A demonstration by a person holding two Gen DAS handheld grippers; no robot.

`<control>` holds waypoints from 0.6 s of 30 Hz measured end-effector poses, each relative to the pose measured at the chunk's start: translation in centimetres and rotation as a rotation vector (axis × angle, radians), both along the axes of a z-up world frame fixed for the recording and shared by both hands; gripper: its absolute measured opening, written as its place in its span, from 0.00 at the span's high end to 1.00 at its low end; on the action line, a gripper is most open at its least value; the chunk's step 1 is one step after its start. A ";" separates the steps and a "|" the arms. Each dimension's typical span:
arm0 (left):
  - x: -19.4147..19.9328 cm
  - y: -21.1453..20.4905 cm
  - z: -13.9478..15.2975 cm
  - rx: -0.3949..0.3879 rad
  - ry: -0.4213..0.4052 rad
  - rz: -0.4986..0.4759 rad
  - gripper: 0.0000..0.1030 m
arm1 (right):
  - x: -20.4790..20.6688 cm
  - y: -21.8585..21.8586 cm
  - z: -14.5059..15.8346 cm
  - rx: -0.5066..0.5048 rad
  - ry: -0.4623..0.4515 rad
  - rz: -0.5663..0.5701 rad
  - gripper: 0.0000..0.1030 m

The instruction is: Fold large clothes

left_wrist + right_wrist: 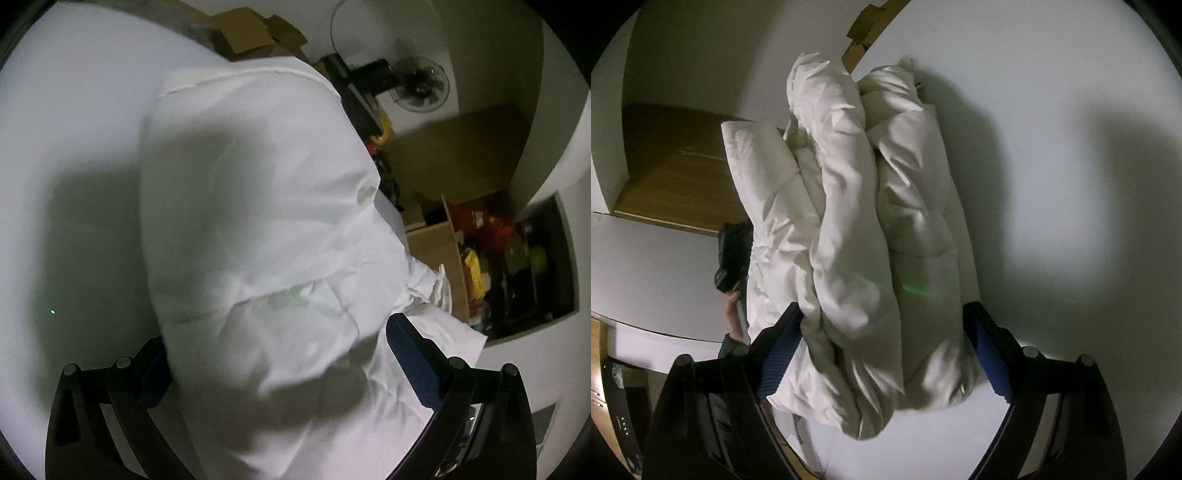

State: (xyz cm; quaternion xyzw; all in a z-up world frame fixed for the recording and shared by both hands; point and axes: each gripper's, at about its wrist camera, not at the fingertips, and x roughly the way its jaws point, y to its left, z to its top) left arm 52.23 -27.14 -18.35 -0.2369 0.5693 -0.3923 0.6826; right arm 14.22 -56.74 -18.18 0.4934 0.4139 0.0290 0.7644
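A white puffy jacket (266, 229) lies folded on a white table (74, 147). In the left wrist view it fills the middle, and my left gripper (273, 354) stands wide open with the jacket's near end bulging between its blue-padded fingers (410, 354). In the right wrist view the jacket (857, 229) is a bunched stack of thick folds partly overhanging the table's left edge. My right gripper (886, 332) is open, its fingers (988, 354) on either side of the bundle's near end. Whether either pad presses the cloth I cannot tell.
Cardboard boxes (454, 162), a fan (421, 88) and a cluttered shelf (532, 266) lie beyond the table's right edge. In the right wrist view a wooden surface (676, 173) and a black object (733, 254) lie left of the table (1052, 184).
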 end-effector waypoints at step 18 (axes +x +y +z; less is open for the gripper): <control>-7.0 0.7 9.7 0.317 -0.352 -0.025 0.69 | 2.9 8.2 6.1 -0.243 -0.027 0.085 0.74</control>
